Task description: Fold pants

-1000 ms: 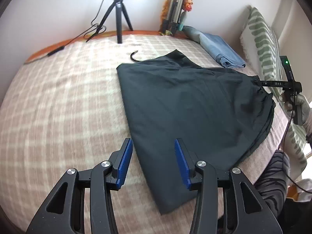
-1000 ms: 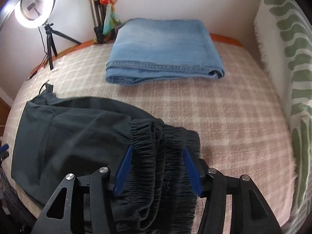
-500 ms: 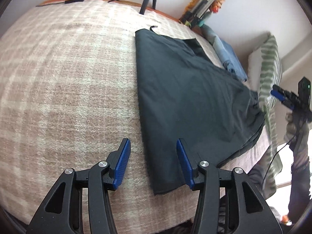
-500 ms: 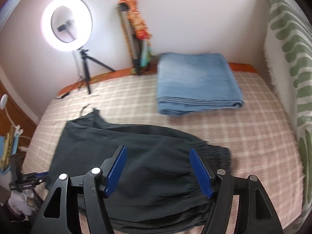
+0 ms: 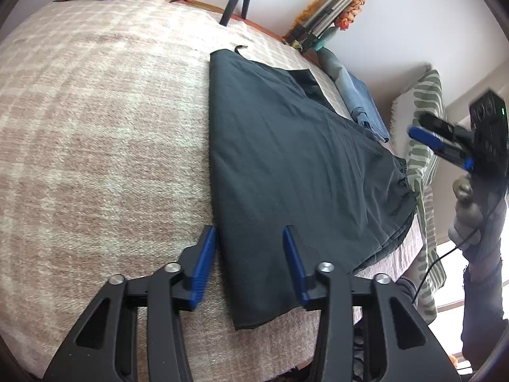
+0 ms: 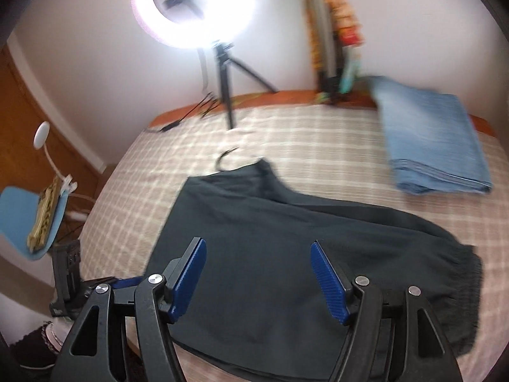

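The dark pants (image 5: 286, 165) are lying flat on the plaid bedspread (image 5: 95, 143), their long axis running from the cuff end near the left gripper (image 5: 249, 262) to the elastic waistband by the pillow. The left jaws are closing around that cuff corner, not yet pinching; the right gripper (image 6: 257, 273) is hovering above, jaws apart and empty

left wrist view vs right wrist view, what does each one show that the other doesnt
Only the left wrist view shows the green-striped pillow and the right hand-held gripper raised above the waistband, nothing between its jaws.

Only the right wrist view shows the lit ring light and a blue chair.

Both show the dark pants on the checked bedspread, the folded jeans, and the left hand-held gripper, closing over the hem corner.
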`<move>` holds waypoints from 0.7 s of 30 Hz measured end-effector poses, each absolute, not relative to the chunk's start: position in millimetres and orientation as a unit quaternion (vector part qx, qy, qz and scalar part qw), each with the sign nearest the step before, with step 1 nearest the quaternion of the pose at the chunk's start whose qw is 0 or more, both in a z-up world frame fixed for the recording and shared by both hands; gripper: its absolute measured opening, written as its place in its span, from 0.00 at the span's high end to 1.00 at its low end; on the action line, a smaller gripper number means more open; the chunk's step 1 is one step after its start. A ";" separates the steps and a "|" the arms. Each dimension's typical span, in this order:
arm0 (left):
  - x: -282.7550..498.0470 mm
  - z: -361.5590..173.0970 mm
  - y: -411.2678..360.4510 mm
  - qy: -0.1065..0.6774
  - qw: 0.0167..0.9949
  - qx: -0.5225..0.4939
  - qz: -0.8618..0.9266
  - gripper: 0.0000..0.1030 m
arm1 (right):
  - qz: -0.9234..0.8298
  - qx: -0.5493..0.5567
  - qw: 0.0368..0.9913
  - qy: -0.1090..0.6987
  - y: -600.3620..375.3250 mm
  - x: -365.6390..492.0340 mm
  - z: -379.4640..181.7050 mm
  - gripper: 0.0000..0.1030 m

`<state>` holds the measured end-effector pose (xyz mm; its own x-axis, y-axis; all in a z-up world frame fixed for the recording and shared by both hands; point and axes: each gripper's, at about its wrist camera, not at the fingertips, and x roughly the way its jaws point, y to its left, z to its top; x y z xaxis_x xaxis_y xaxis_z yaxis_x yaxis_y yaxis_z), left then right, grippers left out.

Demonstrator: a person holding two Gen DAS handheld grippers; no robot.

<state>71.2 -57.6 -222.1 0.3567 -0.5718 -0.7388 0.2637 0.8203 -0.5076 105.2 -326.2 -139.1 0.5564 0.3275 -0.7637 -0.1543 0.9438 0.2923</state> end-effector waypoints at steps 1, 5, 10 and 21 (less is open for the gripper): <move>70.9 -222.1 -57.6 0.503 0.811 -0.152 -0.259 0.66 | 0.145 0.091 0.874 0.455 -313.3 110.9 -141.3 0.32; 70.7 -221.2 -57.3 0.494 0.810 -0.164 -0.269 0.78 | 0.162 0.066 0.867 0.466 -272.8 129.5 -149.2 0.32; 65.9 -214.4 -61.5 0.473 0.821 -0.157 -0.277 0.82 | 0.181 0.069 0.850 0.490 -233.0 157.2 -160.3 0.32; 58.0 -202.2 -70.0 0.442 0.835 -0.148 -0.291 0.82 | 0.178 0.019 0.816 0.550 -147.7 220.2 -191.5 0.34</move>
<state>58.0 -70.0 -202.2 0.4387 -0.6177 -0.6526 0.3555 0.7863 -0.5053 220.2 -147.7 -191.5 0.3323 0.3122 -0.8900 -0.2695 0.9357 0.2276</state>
